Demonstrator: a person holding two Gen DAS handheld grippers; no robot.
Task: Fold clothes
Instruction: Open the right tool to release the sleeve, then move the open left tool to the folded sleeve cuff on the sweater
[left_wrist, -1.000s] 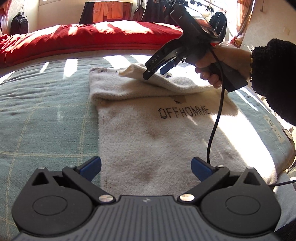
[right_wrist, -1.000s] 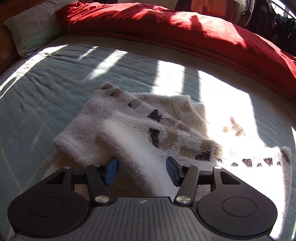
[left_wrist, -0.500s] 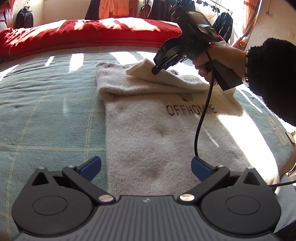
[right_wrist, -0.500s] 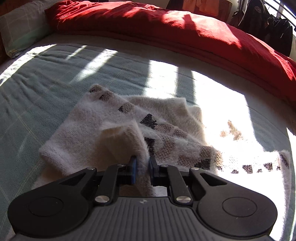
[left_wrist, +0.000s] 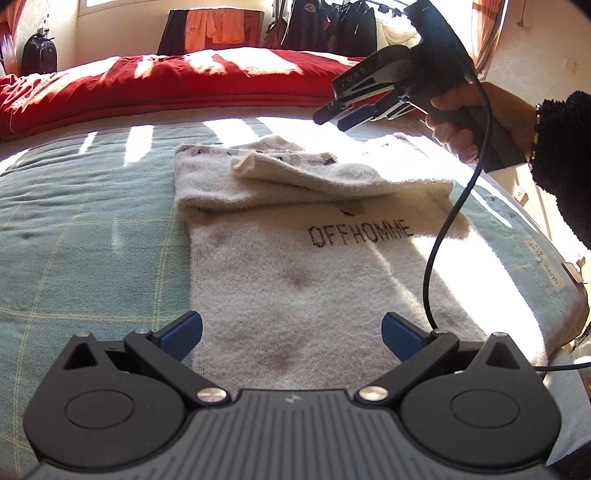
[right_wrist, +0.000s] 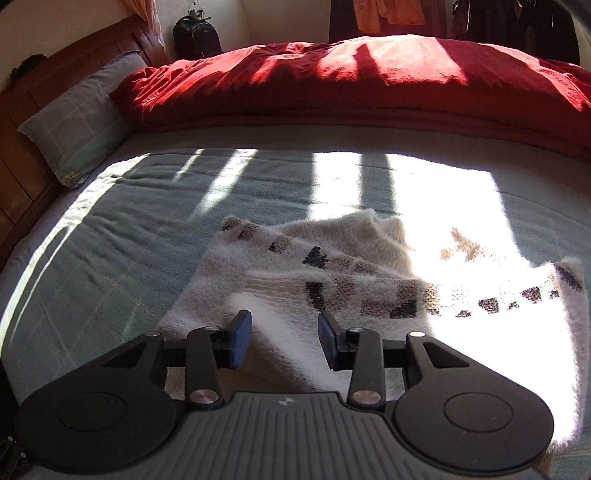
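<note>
A cream fuzzy sweater (left_wrist: 295, 266) lettered OFFHOMME lies flat on the green checked bedcover (left_wrist: 92, 229). One sleeve (left_wrist: 306, 173) is folded across its upper part. My left gripper (left_wrist: 291, 332) hovers open over the sweater's lower end with nothing between its pads. My right gripper (left_wrist: 340, 114), held by a hand in a black sleeve, hangs in the air above the folded sleeve. In the right wrist view the right gripper (right_wrist: 284, 339) has its jaws opening. They are clear of the patterned sleeve (right_wrist: 332, 273) below, and nothing is between them.
A red duvet (right_wrist: 369, 81) is bunched along the far side of the bed. A checked pillow (right_wrist: 77, 133) rests against the wooden headboard (right_wrist: 22, 110). Clothes (left_wrist: 325, 26) hang behind the bed. A black cable (left_wrist: 443, 229) dangles from the right gripper. The bed's edge (left_wrist: 565, 280) runs at the right.
The right gripper closed on the sleeve's end, then let it go and rose off the sweater. The sleeve now lies flat across the upper part. The left gripper stayed put.
</note>
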